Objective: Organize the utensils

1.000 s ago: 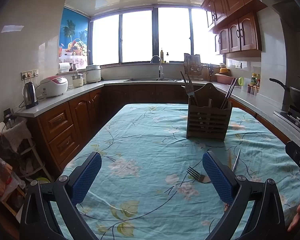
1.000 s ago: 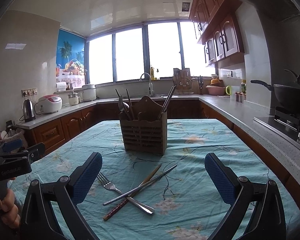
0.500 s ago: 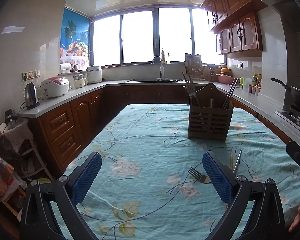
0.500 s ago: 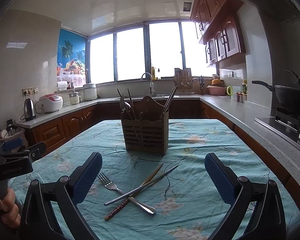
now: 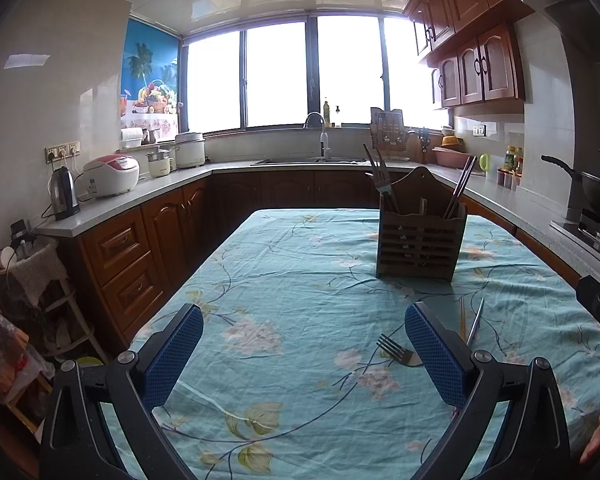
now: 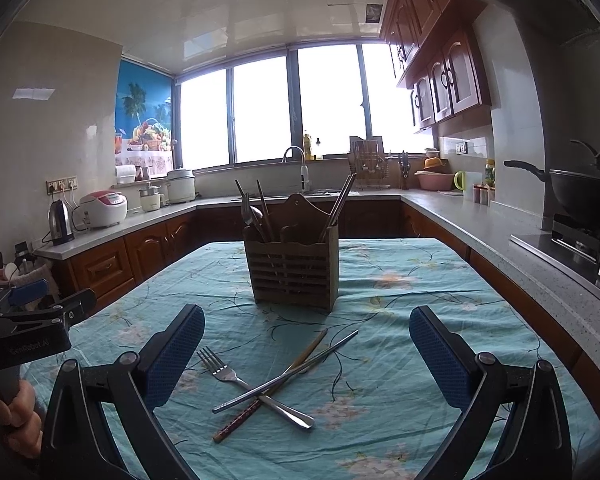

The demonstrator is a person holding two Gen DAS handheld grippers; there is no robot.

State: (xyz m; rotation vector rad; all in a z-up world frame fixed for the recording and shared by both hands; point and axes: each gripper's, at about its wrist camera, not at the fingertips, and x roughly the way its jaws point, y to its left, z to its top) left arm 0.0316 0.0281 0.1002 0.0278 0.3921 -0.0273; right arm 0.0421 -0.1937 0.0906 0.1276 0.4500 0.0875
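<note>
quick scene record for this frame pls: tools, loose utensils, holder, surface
left tool: open, empty, above cloth
right tool: open, empty, above loose utensils
loose utensils: silver metal fork, silver metal chopstick, brown wooden chopstick with red patterned end, crossed in one pile
holder: slatted brown wooden utensil caddy, upright, behind pile, already has utensils
surface: teal floral tablecloth

- Desk (image 6: 440,320) under a teal floral cloth (image 6: 380,412).
- Holder (image 6: 294,270) stands beyond the right jaws.
- Fork (image 6: 252,388), steel chopstick (image 6: 288,372) and wooden chopstick (image 6: 272,388) lie crossed between those jaws.
</note>
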